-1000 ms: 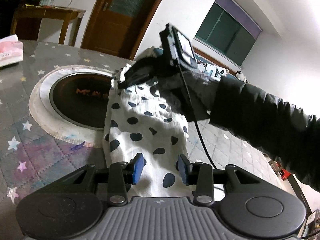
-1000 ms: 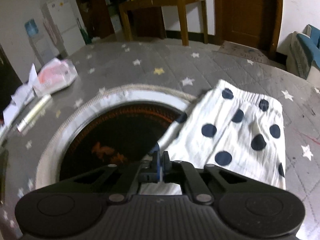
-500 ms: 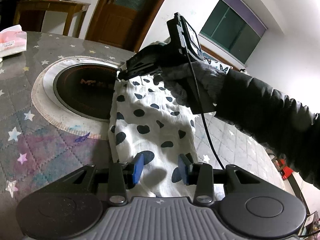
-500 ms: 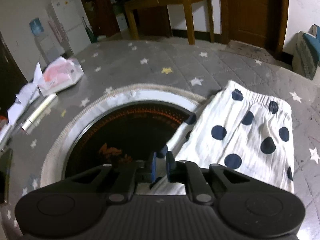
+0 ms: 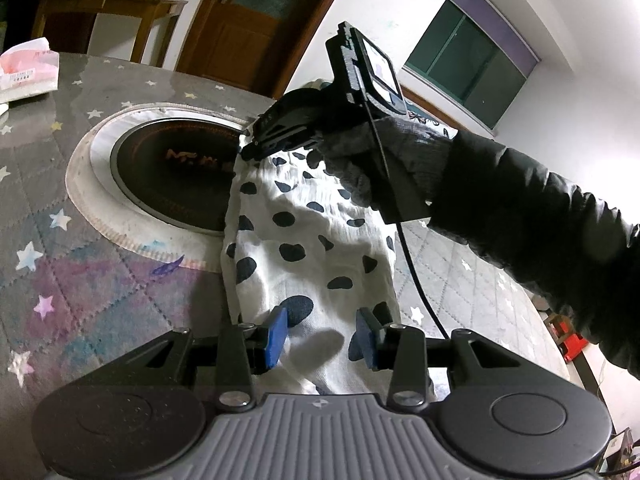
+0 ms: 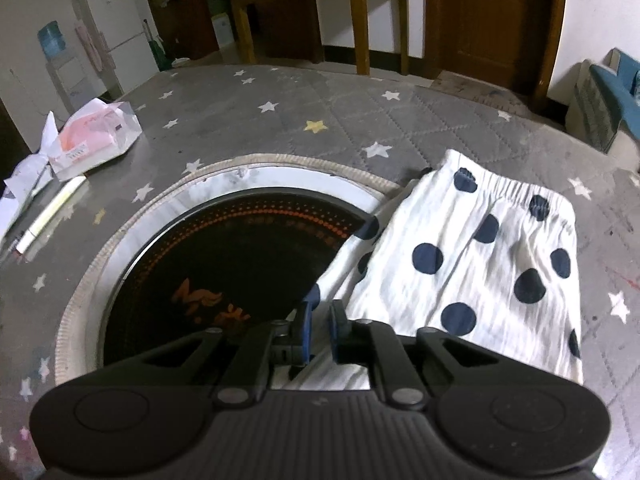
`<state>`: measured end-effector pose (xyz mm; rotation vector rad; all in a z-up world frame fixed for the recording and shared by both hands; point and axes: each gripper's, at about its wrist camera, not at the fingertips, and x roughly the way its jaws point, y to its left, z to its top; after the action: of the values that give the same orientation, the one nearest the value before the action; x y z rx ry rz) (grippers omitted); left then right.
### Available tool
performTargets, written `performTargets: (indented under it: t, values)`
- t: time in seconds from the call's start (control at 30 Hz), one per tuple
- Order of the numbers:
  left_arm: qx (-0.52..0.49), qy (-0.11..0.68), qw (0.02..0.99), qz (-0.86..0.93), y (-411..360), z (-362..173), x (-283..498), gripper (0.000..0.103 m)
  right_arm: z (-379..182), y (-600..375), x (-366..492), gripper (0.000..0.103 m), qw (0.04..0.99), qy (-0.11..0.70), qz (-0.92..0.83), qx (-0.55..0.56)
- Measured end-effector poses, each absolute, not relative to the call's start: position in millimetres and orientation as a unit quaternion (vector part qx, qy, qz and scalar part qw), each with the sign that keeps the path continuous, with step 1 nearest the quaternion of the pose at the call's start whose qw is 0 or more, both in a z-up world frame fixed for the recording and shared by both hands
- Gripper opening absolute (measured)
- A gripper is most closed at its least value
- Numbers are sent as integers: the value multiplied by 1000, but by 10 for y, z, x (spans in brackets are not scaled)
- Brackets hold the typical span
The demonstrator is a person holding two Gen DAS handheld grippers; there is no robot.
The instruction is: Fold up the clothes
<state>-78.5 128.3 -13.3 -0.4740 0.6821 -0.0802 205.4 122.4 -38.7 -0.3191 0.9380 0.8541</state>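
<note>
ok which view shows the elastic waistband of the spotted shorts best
The right wrist view: the gathered waistband lies in full sight at the far end of the spotted shorts. In the left wrist view that end of the shorts is hidden behind the gloved hand.

Both grippers are black with ribbed grey housings, silver screws and blue finger pads (image 5: 276, 334). The person wears a dark knit glove (image 5: 384, 168), a black padded sleeve (image 5: 532, 216); a black cable (image 5: 412, 264) hangs.

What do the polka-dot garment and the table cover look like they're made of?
Polka-dot garment: thin, crinkled woven cloth, probably cotton; matte, wrinkles softly, gathered elastic waistband. Table cover: quilted fabric with stitched diamond lines and printed stars, apparently under a glossy clear sheet.
</note>
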Motion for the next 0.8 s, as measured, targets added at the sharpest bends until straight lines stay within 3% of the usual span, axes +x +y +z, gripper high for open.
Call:
performTargets:
  t: [0.1,0.53,0.8]
  values:
    - [-233,332,913,-38,1287,-142,-799,41,-379,1217,2052,1,798,432,393,-145]
    - [-235,337,911,-30,1287,-144,-839,41,-441,1239,2155,0,789,448,414,-74]
    - [-224,327,917,-28,1292,-36,-857,41,-154,840,2152,10,778,444,443,-34]
